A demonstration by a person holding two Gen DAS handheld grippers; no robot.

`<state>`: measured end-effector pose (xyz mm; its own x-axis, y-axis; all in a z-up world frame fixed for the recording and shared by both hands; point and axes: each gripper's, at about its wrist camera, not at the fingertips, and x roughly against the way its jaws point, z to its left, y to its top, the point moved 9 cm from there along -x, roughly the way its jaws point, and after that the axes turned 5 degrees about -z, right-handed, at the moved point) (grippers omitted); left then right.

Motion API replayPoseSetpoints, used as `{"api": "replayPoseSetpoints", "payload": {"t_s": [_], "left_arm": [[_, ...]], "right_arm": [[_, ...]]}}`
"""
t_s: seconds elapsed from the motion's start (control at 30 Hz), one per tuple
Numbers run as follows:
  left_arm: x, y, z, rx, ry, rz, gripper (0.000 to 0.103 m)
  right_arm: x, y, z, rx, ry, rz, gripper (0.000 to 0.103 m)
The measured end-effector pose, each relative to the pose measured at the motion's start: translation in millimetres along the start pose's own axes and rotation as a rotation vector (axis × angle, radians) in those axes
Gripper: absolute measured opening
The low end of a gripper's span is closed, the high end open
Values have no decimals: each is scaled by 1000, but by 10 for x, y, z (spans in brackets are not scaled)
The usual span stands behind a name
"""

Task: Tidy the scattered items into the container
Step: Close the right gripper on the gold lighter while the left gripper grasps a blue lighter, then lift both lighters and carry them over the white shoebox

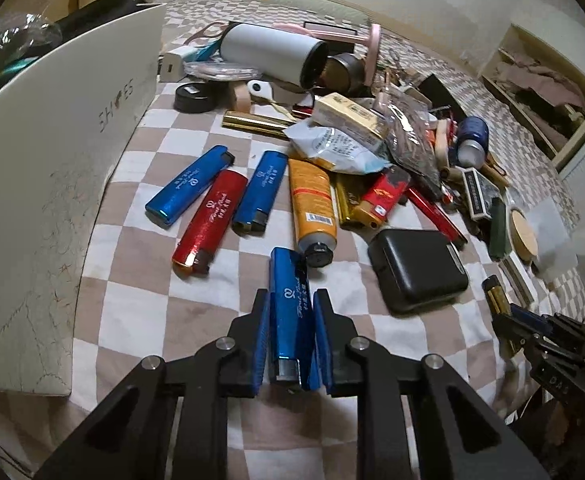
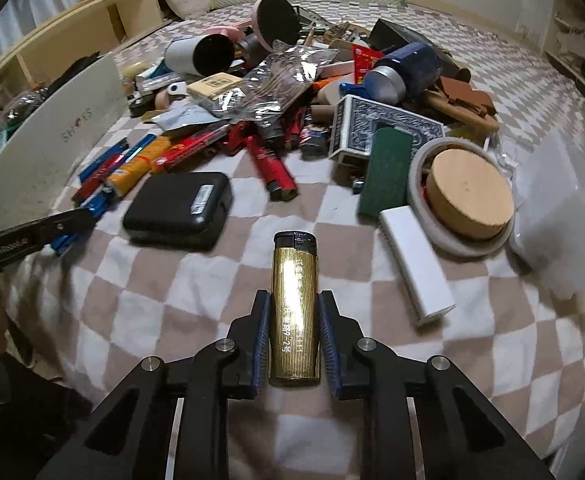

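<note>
Two lighters are pinched lower centre: the left hand-held gripper (image 1: 291,300) clamps a glossy blue lighter (image 1: 290,312), the right hand-held gripper (image 2: 293,300) a ribbed gold lighter (image 2: 293,308). White cardboard shoe box (image 1: 52,152) stands far left on the checked bedcover (image 1: 164,300).

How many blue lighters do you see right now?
3: one blue lighter between the left gripper jaws, two on the checkered cloth flanking the red lighter. More may hide in the pile.
</note>
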<state>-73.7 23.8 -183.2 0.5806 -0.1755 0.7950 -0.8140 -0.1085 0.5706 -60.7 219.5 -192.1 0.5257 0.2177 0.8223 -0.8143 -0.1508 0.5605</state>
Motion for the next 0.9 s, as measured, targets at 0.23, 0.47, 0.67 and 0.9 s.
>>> {"api": "replayPoseSetpoints", "payload": {"t_s": [0.23, 0.47, 0.67, 0.9], "left_arm": [[-56, -63, -10, -91, 62, 13, 22], [-112, -82, -5, -134, 93, 8, 22], [-87, -83, -6, -143, 88, 7, 22], [-26, -59, -11, -101, 61, 4, 22]], "right_arm": [[-33, -55, 82, 23, -18, 12, 25], [-75, -66, 76, 21, -22, 23, 25], [-75, -71, 76, 25, -25, 19, 25], [-36, -61, 81, 8, -22, 6, 25]]}}
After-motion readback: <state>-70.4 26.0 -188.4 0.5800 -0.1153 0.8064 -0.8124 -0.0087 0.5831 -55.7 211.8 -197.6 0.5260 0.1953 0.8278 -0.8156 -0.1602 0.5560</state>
